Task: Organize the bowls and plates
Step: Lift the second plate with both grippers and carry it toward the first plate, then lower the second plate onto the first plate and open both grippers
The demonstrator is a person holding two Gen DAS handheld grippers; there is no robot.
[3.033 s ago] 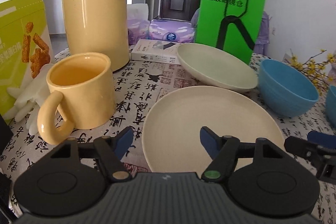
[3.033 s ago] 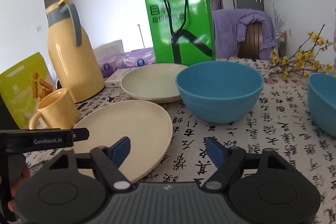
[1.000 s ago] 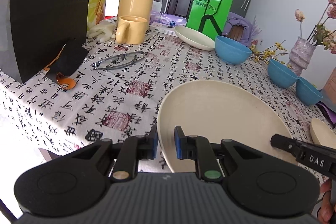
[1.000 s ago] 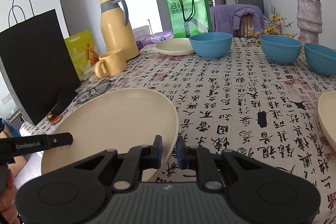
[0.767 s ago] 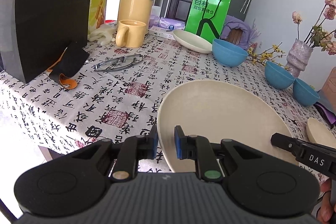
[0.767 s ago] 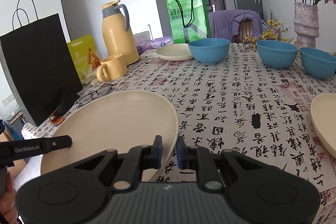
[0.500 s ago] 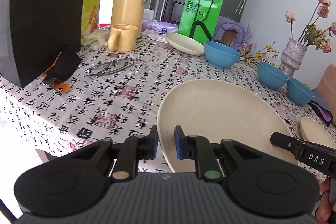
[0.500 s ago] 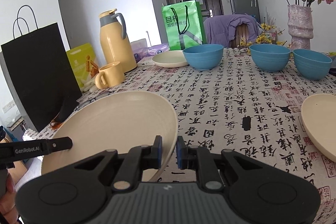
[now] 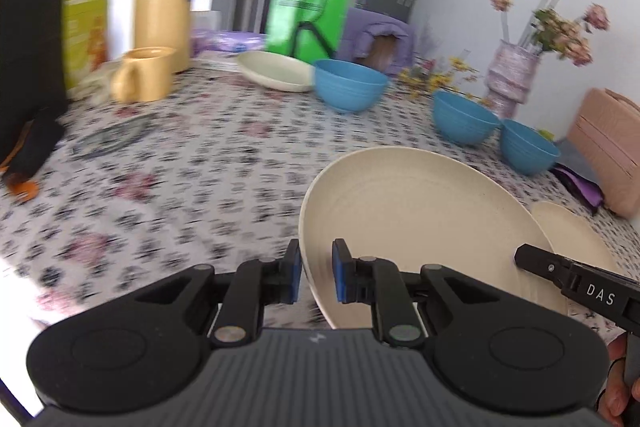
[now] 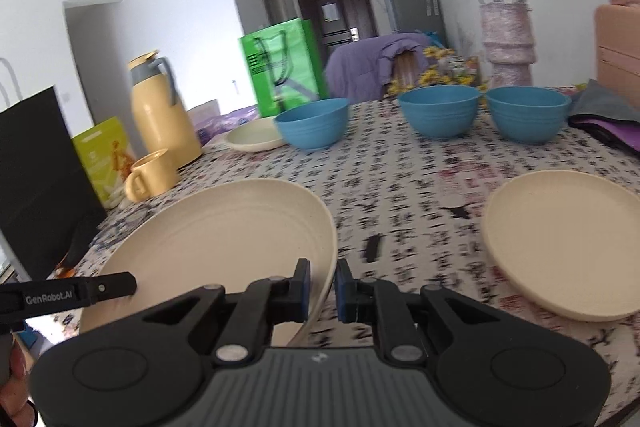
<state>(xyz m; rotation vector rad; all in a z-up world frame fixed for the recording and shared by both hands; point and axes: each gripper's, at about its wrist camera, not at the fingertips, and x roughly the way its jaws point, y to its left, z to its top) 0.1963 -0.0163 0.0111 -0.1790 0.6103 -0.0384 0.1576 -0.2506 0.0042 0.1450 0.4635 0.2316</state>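
Plate (image 9: pixel 416 223), cream, large, was held off the desk (image 9: pixel 192 167) by both tools: the left gripper (image 9: pixel 314 277) had its blue-padded fingers (image 9: pixel 341 277) pinching the near left rim, and the right gripper (image 10: pixel 321 291) had its fingers (image 10: pixel 303 289) pinching the near right rim. The plate was tilted, its far edge raised above the patterned cloth. A second cream plate (image 10: pixel 568 247) lay flat on the desk to the right, near the desk's right edge and apart from the held one, with bare cloth between them. Open cloth stretched ahead to the middle of the desk. Farther back stood three blue bowls (image 10: pixel 440 111) in a row and a pale shallow dish (image 10: pixel 254 139) just beside the leftmost bowl. Writing readable: "DAS" on the right tool's bar (image 9: pixel 580 287) and "GenRobot.AI" on the left tool's bar (image 10: pixel 68 293); print on the green bag (image 10: pixel 282 67) was blurred. Along the left side stood a black paper bag (image 10: pixel 36 179), a yellow-green box (image 10: pixel 106 155), a yellow mug (image 10: pixel 154 175) and a yellow thermos (image 10: pixel 162 111). A vase of flowers (image 10: pixel 506 43) stood behind the bowls, and a pink case (image 9: pixel 608 151) at the right edge.
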